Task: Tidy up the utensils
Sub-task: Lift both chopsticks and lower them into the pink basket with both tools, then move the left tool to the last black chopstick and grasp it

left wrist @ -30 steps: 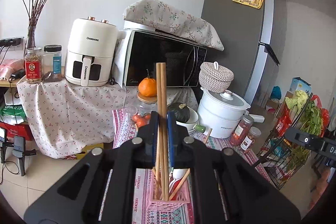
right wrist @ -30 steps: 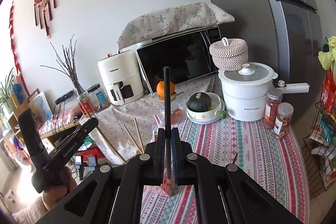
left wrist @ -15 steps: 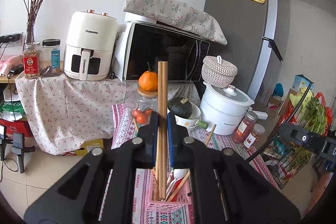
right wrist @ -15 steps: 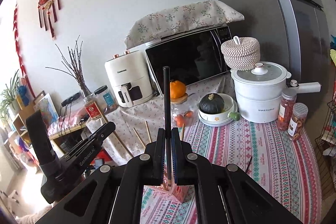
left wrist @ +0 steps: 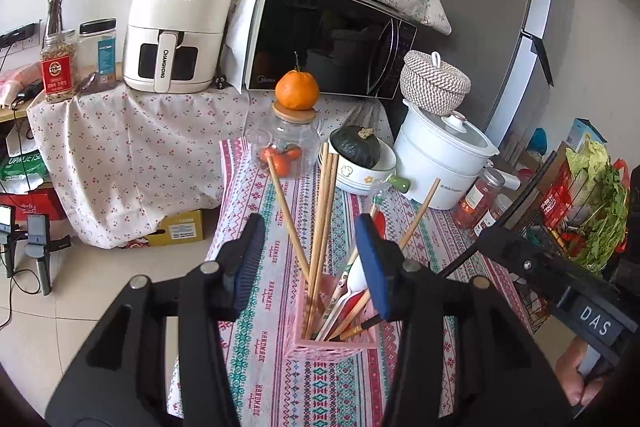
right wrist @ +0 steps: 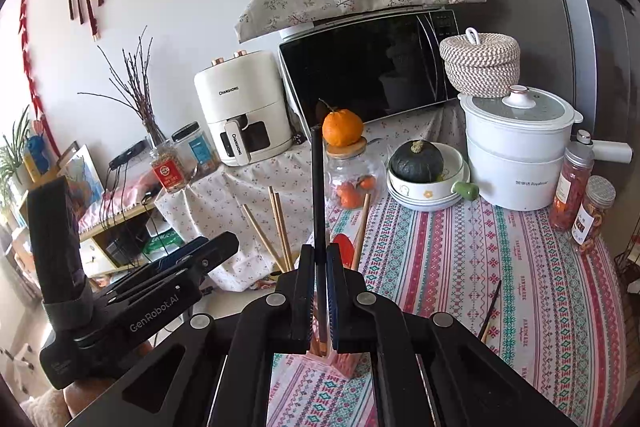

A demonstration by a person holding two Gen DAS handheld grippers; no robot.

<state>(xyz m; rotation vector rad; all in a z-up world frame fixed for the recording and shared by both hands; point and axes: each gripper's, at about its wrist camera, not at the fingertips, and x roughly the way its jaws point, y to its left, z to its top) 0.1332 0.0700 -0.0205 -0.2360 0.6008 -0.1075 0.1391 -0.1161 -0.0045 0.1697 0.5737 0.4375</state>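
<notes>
Landmark: pink utensil holder [left wrist: 332, 341] on the patterned tablecloth [left wrist: 256, 343], near its front edge.
Left gripper [left wrist: 312, 259]: jaws opening, pads apart on either side of the wooden chopsticks [left wrist: 322, 223], not touching them; poised just above the holder.
Wooden chopsticks: standing in the holder's left part, leaning up and back toward the glass jar [left wrist: 286, 143]; one more leaning out to the right.
Other utensils: spoons and a black-handled piece tilted in the holder's right part.
Right gripper [right wrist: 319, 291]: clamped tight on a black chopstick [right wrist: 318, 195], held upright directly over the holder, lower end hidden behind the pads.
Second black chopstick [right wrist: 491, 311]: flat on the tablecloth, right of the holder, well apart.
Orange [left wrist: 297, 91]: on the jar's lid, behind the holder.
</notes>
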